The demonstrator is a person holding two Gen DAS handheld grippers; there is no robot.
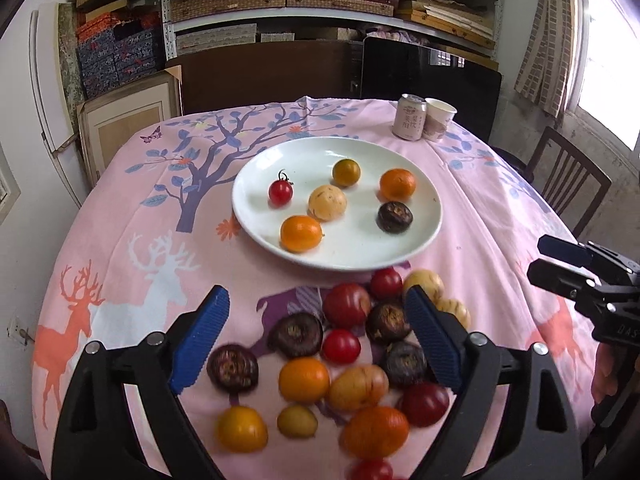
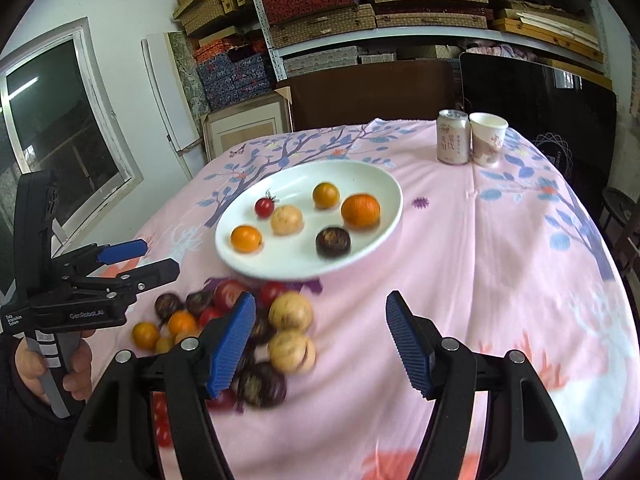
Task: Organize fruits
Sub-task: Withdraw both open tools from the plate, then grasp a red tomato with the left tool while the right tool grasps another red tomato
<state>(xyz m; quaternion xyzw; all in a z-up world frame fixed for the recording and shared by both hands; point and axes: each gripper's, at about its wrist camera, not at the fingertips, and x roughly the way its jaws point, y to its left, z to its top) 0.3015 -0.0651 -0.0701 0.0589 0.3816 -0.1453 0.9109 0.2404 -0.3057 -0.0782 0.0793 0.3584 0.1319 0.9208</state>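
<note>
Midway through sorting, both empty grippers, left (image 1: 316, 340) and right (image 2: 320, 344), hover spread over the near fruit pile (image 1: 344, 360), next pick pending for the white plate (image 1: 248, 208) holding 6.

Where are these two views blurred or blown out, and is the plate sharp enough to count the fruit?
Left wrist view: the loose fruit pile nearest the camera is soft, the window is blown out, and the plate is sharp, showing six fruits. Right wrist view: slight motion blur smears the pile and plate rim, but the six fruits are still countable.
</note>
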